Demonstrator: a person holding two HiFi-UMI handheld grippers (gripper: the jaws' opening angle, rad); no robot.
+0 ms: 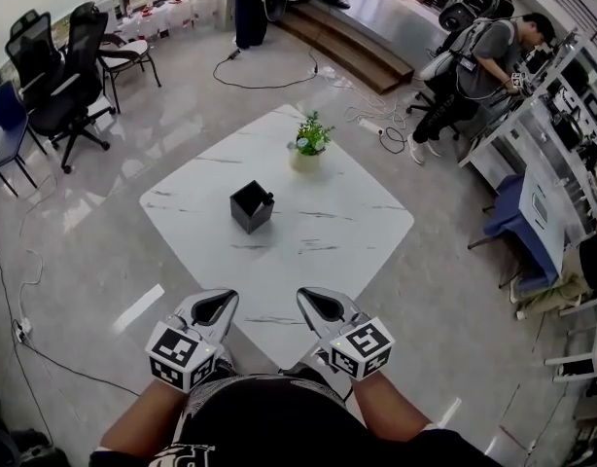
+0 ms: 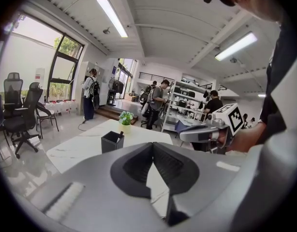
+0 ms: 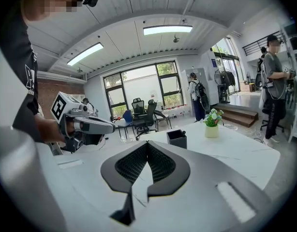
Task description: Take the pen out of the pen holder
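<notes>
A black square pen holder [image 1: 251, 207] stands near the middle of the white marble table [image 1: 337, 232]. A dark pen [image 1: 268, 198] pokes out of its right corner. Both grippers hover over the table's near corner, well short of the holder. My left gripper [image 1: 228, 297] has its jaws closed together with nothing between them, and my right gripper [image 1: 303, 294] is the same. The left gripper view shows the holder [image 2: 112, 141] with the pen [image 2: 121, 135] beyond the shut jaw tips [image 2: 152, 143]. In the right gripper view the holder [image 3: 177, 138] sits past the shut tips [image 3: 147, 142].
A small potted plant [image 1: 309, 144] stands on the table behind the holder. Black office chairs [image 1: 55, 76] are at the far left. Cables [image 1: 269, 78] run over the floor. A person [image 1: 474, 61] stands by shelving at the right. Steps [image 1: 342, 42] rise at the back.
</notes>
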